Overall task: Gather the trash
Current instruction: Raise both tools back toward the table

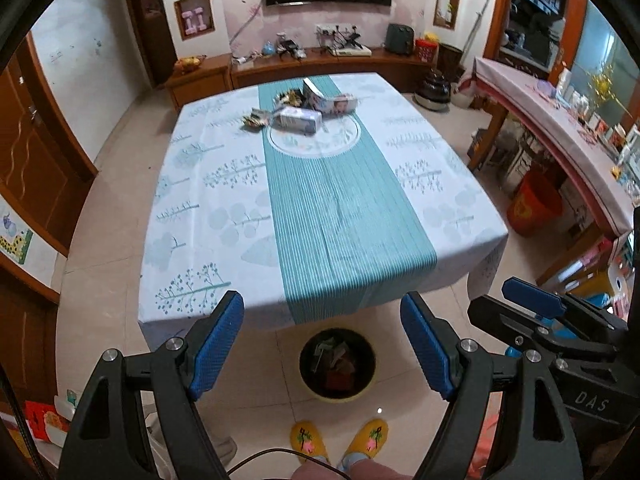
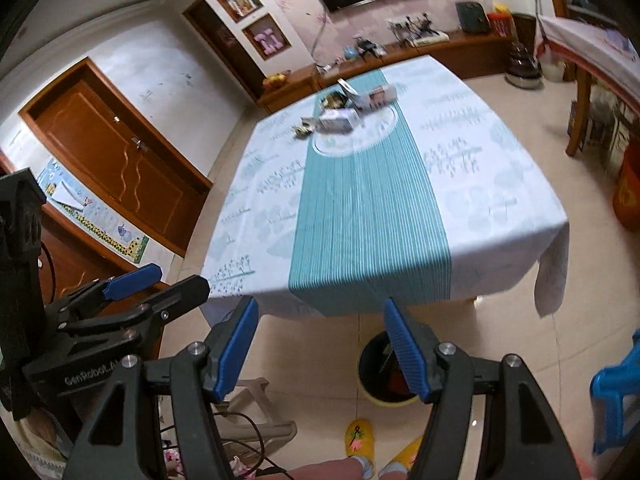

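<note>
Several pieces of trash lie at the far end of the clothed table [image 1: 200, 216]: a pale blue carton [image 1: 300, 119], printed boxes [image 1: 329, 100] and crumpled wrappers [image 1: 256, 118]. The same pile of trash [image 2: 340, 120] shows in the right wrist view. A black trash bin [image 1: 337, 364] with a yellow rim stands on the floor below the near table edge, with scraps inside. My left gripper [image 1: 322, 308] hovers open and empty above the bin. My right gripper [image 2: 320, 316] is open and empty too, over the bin [image 2: 380, 376]. Each gripper sees the other at its side.
The person's feet in yellow slippers [image 1: 340, 440] stand just behind the bin. A beige stool [image 2: 256, 412] and cables lie to the left, a blue plastic chair [image 2: 616, 392] to the right. An orange bucket [image 1: 534, 208] and a long cluttered side table [image 1: 560, 120] line the right wall.
</note>
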